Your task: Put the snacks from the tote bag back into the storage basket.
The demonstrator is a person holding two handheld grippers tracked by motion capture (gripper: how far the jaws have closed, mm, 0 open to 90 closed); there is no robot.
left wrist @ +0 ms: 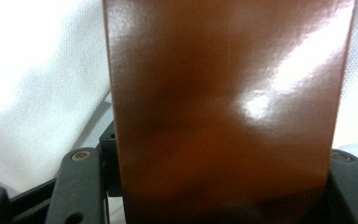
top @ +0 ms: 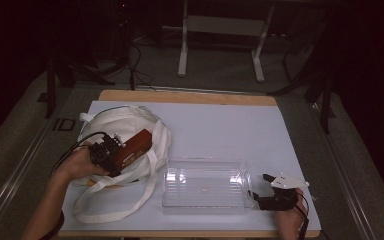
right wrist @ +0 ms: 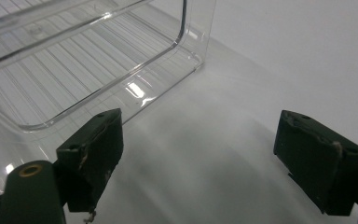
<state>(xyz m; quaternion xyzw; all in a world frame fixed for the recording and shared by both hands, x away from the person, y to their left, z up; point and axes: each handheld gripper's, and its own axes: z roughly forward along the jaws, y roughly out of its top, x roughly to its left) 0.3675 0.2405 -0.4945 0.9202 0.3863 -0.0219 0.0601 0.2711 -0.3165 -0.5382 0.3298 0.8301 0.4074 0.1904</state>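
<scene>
Tongs: left (top: 114, 159) around one brown box (top: 135, 145), right (top: 260, 190) empty.

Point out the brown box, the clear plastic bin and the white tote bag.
brown box (top: 136, 145): high view, its top face.
clear plastic bin (top: 205, 172): high view, its ribbed far wall.
white tote bag (top: 125, 122): high view, its cloth body.

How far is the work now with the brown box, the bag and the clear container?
Done: the left claw is shut on the brown box, holding it over the white bag. In hand: carrying that box. Left: the clear container holds nothing yet, and the right claw waits open beside its right end.
</scene>
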